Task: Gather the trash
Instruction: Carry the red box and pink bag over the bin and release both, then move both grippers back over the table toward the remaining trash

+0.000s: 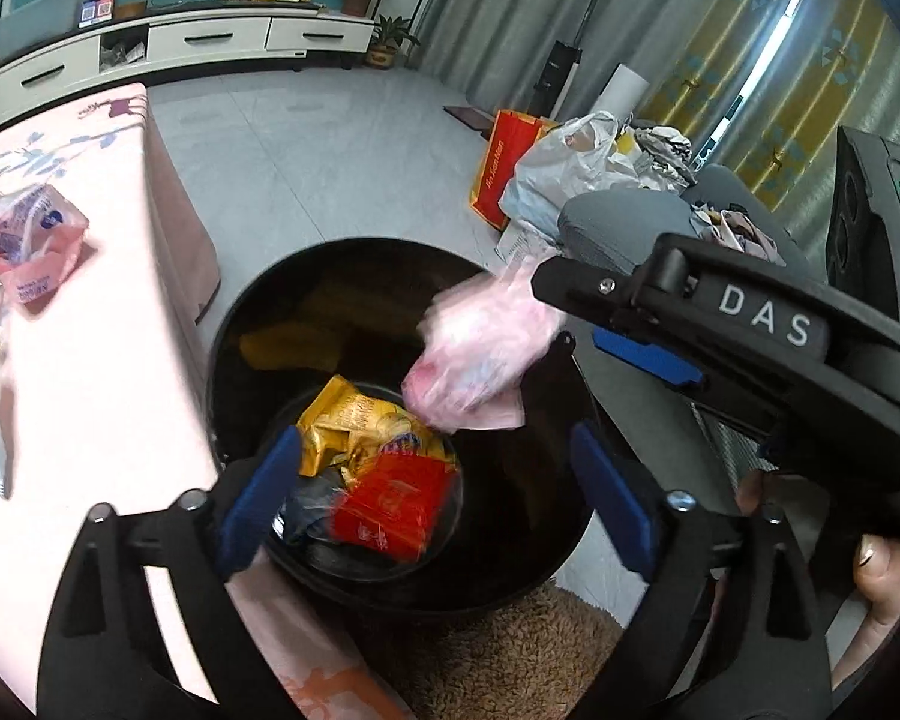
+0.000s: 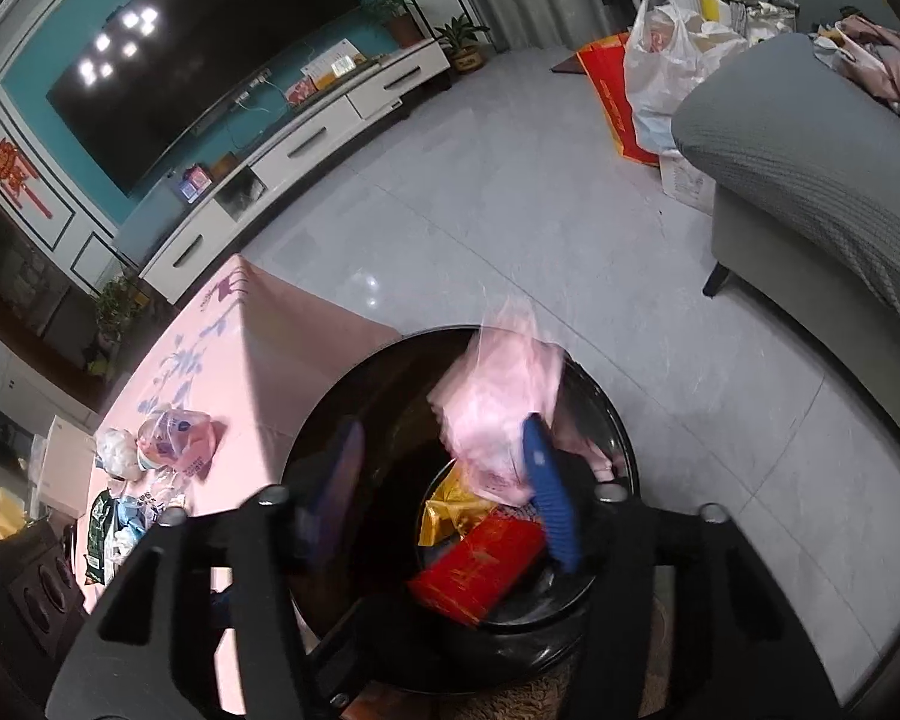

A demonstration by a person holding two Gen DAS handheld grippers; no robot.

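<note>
left fingers point(image 1: 438, 504) apart, right fingers point(image 2: 444, 480) apart, pink wrapper point(image 2: 498, 414) loose between them above bin point(image 2: 606, 414)

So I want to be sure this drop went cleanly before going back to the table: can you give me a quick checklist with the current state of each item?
1. Pink wrapper over the black bin: ok.
2. Wrapper free of right gripper: cannot tell, blurred.
3. Left gripper open and empty: ok.
4. Room left in bin above gold packet and red packet: ok.
5. Table cleared: not ok, pink pack remains.
</note>
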